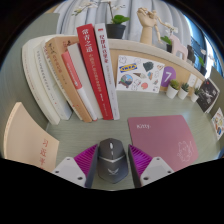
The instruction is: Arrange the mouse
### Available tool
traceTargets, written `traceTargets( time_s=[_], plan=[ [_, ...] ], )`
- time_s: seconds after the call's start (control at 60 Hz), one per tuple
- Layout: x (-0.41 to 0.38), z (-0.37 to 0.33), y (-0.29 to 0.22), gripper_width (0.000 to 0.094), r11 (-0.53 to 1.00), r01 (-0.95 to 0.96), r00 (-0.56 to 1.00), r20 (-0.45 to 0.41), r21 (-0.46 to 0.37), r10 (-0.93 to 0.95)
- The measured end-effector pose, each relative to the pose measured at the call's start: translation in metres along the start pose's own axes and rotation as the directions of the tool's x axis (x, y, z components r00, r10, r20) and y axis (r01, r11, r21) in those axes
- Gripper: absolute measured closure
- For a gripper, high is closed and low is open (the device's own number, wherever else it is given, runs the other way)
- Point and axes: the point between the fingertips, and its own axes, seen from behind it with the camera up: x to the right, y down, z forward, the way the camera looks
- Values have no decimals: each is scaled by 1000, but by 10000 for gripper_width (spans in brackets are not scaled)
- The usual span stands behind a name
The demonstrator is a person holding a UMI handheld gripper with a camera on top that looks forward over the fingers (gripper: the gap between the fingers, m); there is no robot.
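The gripper (112,165) has a grey mouse (111,160) between its two fingers, whose magenta pads (85,158) sit against the mouse's flanks on either side with no gap visible, so the mouse appears clamped. The fingers are closed only to the mouse's width, not fully together. Whether the mouse is lifted or resting on the pale desk (85,130) cannot be told from this view.

Just ahead and to the right of the fingers lies a maroon mouse pad (172,137) with a small white logo, flat on the desk. To the left of the fingers sits a beige card (28,140). Farther ahead, a row of books (72,75) leans against one another, and beyond them stand a potted plant (118,26) and a wooden hand model (150,22). A sheet of stickers (140,72) rests upright beyond the pad.

As a judgement, the pick is done: the mouse is secured. What seems left is carrying it rightward and forward onto the maroon pad, setting it down squarely and releasing.
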Motion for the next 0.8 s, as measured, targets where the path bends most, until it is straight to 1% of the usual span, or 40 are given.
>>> traceTargets(
  time_s=[0.033,0.117,0.25,0.3,0.383,0.4,0.417,0.533,0.6,0.667,0.75,0.8],
  plan=[
    [-3,1,0,430,1000,-3,1000,8,-2,3],
    [-4,0,2,438,1000,1,1000,4,-11,-1],
    [-6,-1,4,447,999,-25,999,20,-22,26],
    [-7,-1,4,481,1000,-18,999,37,-11,19],
    [-10,-2,4,567,1000,-2,998,69,6,1],
    [-10,-2,4,564,1000,0,997,76,9,-1],
    [-11,-2,4,601,1000,4,997,82,10,-4],
    [-11,-3,5,612,999,47,993,107,10,-48],
    [-12,-3,5,613,997,71,991,111,0,-70],
    [-16,-10,7,612,997,78,988,135,-14,-75],
    [-18,-33,-9,612,996,85,983,160,23,-88],
    [-14,-54,-27,611,994,92,981,165,63,-101]
  ],
)
